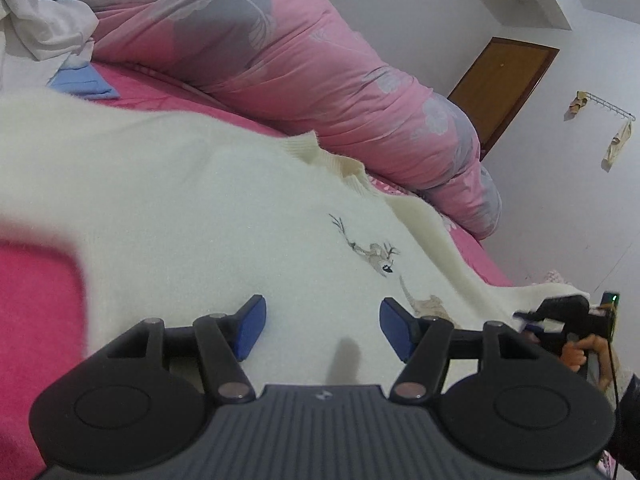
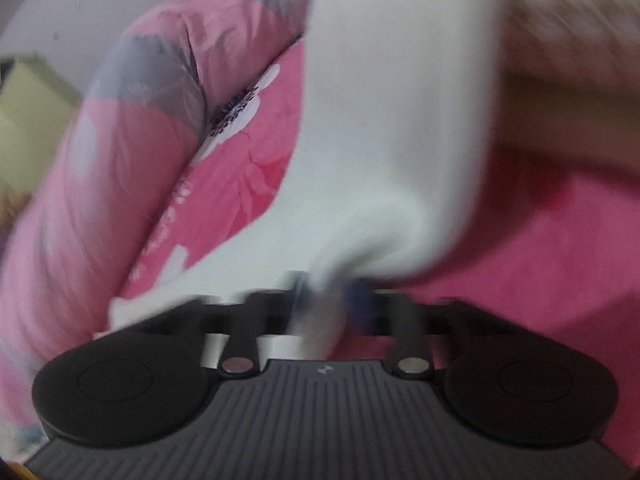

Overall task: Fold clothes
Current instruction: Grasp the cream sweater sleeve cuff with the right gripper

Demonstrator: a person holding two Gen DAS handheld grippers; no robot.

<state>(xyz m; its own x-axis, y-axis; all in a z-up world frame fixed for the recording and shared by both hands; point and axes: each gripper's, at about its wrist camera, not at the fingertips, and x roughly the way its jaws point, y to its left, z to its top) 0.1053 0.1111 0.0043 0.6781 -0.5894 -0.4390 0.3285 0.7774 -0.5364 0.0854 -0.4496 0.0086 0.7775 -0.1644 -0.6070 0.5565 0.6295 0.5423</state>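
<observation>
Mostly the white sweater point(image 1: 224, 200) lay spread on the pink bed point(image 1: 36, 300), so folding seemed largely left; the left gripper point(image 1: 322, 330) hovered above it, fingers apart. In the right view, the right gripper point(image 2: 332, 300) pinched a sleeve point(image 2: 392, 140), blurred

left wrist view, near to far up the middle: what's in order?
Left gripper, open → white sweater → sweater's ribbed collar → pink bedsheet → pink floral quilt → wall.
</observation>
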